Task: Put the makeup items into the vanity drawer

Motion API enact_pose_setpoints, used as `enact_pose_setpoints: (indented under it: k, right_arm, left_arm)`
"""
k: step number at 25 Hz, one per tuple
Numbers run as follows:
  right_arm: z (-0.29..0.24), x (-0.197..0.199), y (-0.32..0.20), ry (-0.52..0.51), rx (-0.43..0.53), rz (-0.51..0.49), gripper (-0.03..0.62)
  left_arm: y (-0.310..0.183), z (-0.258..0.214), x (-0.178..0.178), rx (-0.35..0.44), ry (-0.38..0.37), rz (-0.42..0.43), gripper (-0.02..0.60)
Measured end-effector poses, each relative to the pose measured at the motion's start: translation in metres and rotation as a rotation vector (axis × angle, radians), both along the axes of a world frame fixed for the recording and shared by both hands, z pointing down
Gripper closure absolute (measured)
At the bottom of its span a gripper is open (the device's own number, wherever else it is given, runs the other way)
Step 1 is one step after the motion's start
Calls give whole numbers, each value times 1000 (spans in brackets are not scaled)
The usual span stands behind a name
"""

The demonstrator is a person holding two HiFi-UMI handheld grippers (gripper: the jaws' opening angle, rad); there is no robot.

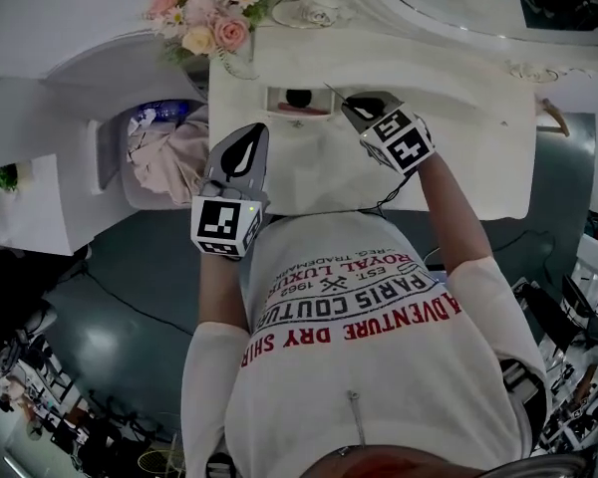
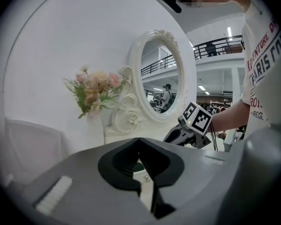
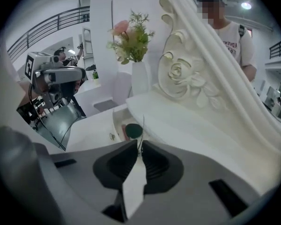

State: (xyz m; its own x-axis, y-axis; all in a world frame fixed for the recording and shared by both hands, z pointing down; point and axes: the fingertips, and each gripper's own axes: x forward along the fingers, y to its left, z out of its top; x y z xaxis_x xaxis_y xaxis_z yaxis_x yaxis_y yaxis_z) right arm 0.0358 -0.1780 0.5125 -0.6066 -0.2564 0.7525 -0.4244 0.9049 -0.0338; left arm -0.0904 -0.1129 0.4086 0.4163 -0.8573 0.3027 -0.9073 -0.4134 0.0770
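The white vanity (image 1: 448, 118) has its small drawer (image 1: 297, 101) pulled open. Inside lie a dark round item (image 3: 133, 131) and a reddish item (image 3: 125, 129). My right gripper (image 1: 351, 103) hovers just right of the drawer opening and is shut on a thin dark stick-like makeup item (image 1: 332, 91). In the right gripper view that stick (image 3: 140, 137) pokes out past the jaw tips toward the drawer. My left gripper (image 1: 254, 129) hangs lower, in front of the vanity, shut with nothing in it; its tips (image 2: 139, 140) meet.
A vase of pink and cream flowers (image 1: 204, 23) stands on the vanity's left end, beside the ornate oval mirror (image 2: 161, 83). A white seat with pink cloth (image 1: 169, 157) sits left of the vanity. The person's body fills the near side.
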Motion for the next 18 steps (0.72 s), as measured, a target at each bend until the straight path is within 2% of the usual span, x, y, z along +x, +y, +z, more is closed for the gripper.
enact_pose_setpoints:
  k: [7,13,17,18]
  right_arm:
    - [7,-55,11,5,2,-132,551]
    - [15,-84,17,19,7,-202,551]
    - [18,-95,19,4,-3,-209,551]
    - [17,-98,21,-10,-14,-211,530]
  left_arm:
    - [25,7,-44,-15,3,-113,571]
    - [46,11,-71,-25,2,-184,570]
    - [54,14,-81,-29,3,-208,570]
    - [55,14,-83,-31,2,-211,571]
